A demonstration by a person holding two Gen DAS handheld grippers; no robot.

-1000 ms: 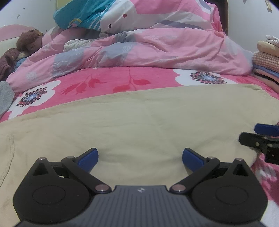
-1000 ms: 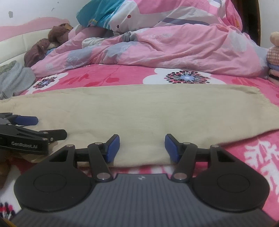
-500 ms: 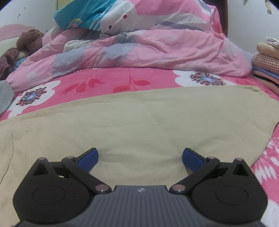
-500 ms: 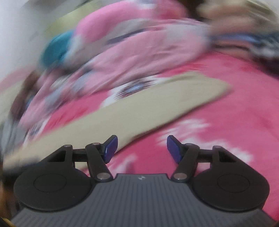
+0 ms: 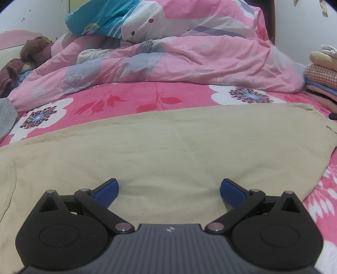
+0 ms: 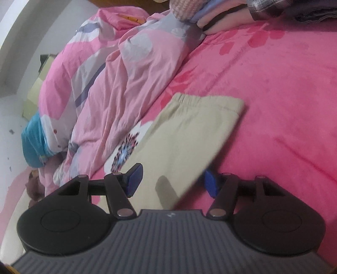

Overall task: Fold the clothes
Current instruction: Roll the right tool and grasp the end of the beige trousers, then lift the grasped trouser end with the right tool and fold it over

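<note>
beige garment [image 5: 172, 151] spread flat across the pink floral bed sheet [image 5: 130, 99], running left to right in the left wrist view, stitched seam near its left end

left gripper [image 5: 168, 189] low over the garment's near part, blue fingers [image 5: 105, 190] wide apart, nothing between them

right gripper [image 6: 170, 181] rolled sideways at the garment's elastic-waist end [image 6: 189, 101], fingers [image 6: 134, 179] apart with the cloth's edge lying between them; the right pad partly hidden behind the fabric, cannot tell if it touches; a blurred edge of cloth just beside it

rumpled pink duvet [image 5: 168, 63] heaped beyond the garment, teal and white bedding [image 5: 109, 19] on top of it, brown plush toy [image 5: 35, 47] at far left, grey cloth [image 5: 6, 118] at the left edge

stack of folded clothes [image 5: 322, 80] at the right of the bed, well apart from the left gripper; same stack at the top of the right wrist view [image 6: 221, 16]
</note>
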